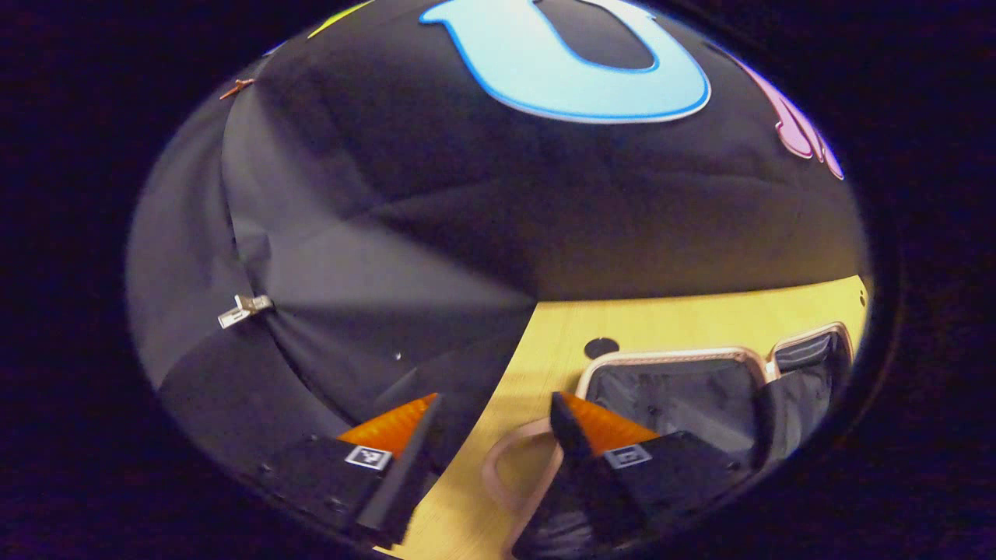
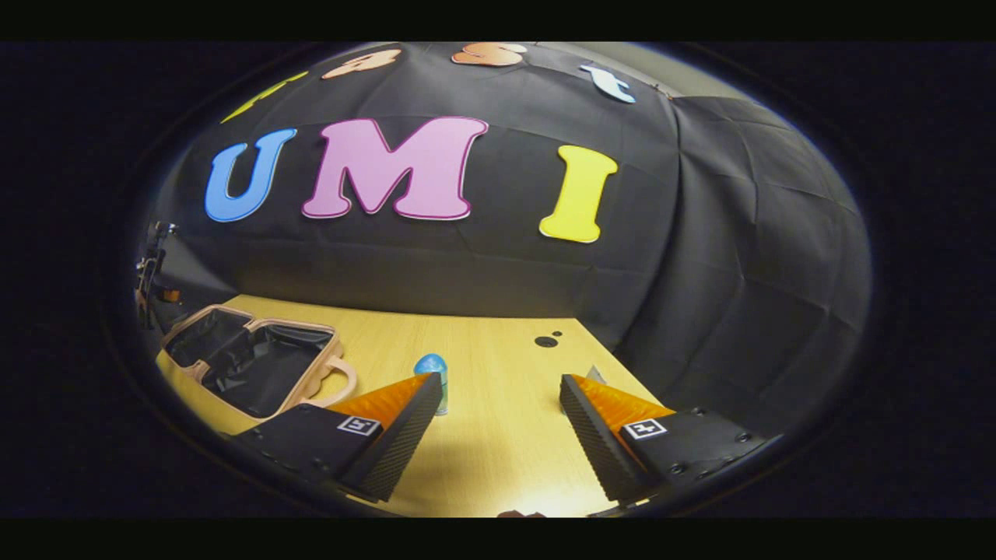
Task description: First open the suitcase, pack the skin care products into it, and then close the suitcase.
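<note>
Right gripper view shows, from left to right, the open suitcase (image 2: 257,365) far to the left of the tool, then a small bottle (image 2: 433,377) with a blue cap standing on the table (image 2: 498,451) just beyond the left finger, and a small pale thing (image 2: 594,375) partly hidden behind the right finger; what it is I cannot tell. The right gripper (image 2: 498,435) is released, its fingers wide apart with nothing between them. Both halves of the suitcase show only dark lining, so it looks empty, and packing seems not yet started. In the left gripper view the left gripper (image 1: 494,451) is also spread and holds nothing; the suitcase handle (image 1: 517,474) lies between its fingers and the open case sits just ahead to its right. I think the risk is with the bottle: it is narrow and upright, so a finger arriving off centre may tip it and let it roll on the table. The other item is hidden, so a blind approach can push it away.
</note>
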Motion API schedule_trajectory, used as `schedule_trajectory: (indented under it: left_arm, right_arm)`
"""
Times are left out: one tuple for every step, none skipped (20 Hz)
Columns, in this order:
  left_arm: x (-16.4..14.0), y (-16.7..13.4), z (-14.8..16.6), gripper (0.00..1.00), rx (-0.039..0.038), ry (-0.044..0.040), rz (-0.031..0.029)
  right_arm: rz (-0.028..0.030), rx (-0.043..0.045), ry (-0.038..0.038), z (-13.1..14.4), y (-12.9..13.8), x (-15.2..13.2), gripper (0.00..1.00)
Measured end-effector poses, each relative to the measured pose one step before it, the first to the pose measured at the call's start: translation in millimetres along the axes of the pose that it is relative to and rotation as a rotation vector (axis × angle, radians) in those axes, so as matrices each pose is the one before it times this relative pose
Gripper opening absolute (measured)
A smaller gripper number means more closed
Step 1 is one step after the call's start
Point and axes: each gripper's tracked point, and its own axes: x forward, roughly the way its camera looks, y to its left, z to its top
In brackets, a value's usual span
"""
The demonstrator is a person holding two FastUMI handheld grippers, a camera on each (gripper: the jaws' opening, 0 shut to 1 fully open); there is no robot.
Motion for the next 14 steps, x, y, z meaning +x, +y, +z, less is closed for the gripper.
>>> schedule_trajectory:
  left_arm:
    - [-26.71, -22.48, 26.91, 1.00, -0.00701, -0.07138, -0.04170]
    - [-17.12, -18.74, 19.95, 0.97, -0.01270, -0.06129, -0.03505]
    - [-19.75, -20.86, 13.96, 0.98, -0.00772, -0.03460, -0.02193]
    - [-14.97, -22.52, 11.37, 0.98, 0.01121, -0.02040, -0.02379]
    - [-13.83, -22.19, 11.14, 0.98, 0.01696, -0.01670, -0.00774]
    - [-11.88, -24.67, 7.80, 0.98, 0.01249, -0.01743, -0.01846]
    - [-10.76, -27.85, 8.43, 0.98, 0.00278, -0.01907, -0.02819]
    - [-8.32, -31.19, 6.43, 0.97, -0.00146, -0.02238, -0.03356]
    - [-7.70, -32.43, 6.95, 0.98, -0.00886, -0.01410, -0.03929]
    - [-7.19, -34.21, 3.17, 0.97, -0.01706, -0.00901, -0.04265]
    - [-4.58, -33.70, 0.43, 0.98, -0.02225, 0.00113, -0.04602]
    - [-5.52, -35.12, -1.51, 0.97, -0.02531, -0.00671, -0.04520]
    - [-5.19, -31.47, -2.89, 0.98, -0.02861, -0.00224, -0.04911]
    - [2.01, -29.56, -1.95, 0.97, -0.02329, -0.00413, -0.04315]
  right_arm:
    - [-0.00780, 0.00389, -0.00238, 0.10, -6.25, 1.22, 0.93]
    - [-0.00838, 0.00469, 0.00052, 0.75, -5.79, 2.10, 0.97]
    - [-0.00633, 0.00832, 0.00149, -0.08, -5.84, 1.73, 0.96]
    - [-0.00075, 0.01085, -0.00061, 1.41, -4.01, 1.41, 0.96]
    - [-0.00043, 0.00568, -0.00312, 1.27, -4.34, 1.68, 0.96]
    - [0.00048, -0.00055, -0.00324, 1.38, -3.81, 1.59, 0.96]
    - [0.00098, -0.00477, -0.00465, 1.73, -4.11, 0.46, 1.00]
    - [0.00143, -0.00399, -0.00510, 1.85, -4.03, 0.78, 0.97]
    - [0.00001, -0.00396, -0.00435, 0.51, -5.43, 1.54, 0.97]
    - [0.00026, -0.00063, -0.00376, 0.64, -5.12, 1.00, 1.00]
    - [-0.00050, -0.00112, -0.00497, 0.26, -5.78, 0.97, 0.96]
    - [-0.00197, -0.00146, -0.00235, -0.68, -5.61, 1.45, 1.00]
    - [-0.00199, 0.00064, -0.00256, -0.09, -5.83, 1.30, 0.97]
    - [-0.00341, 0.00251, -0.00099, -0.29, -5.61, 1.91, 0.97]
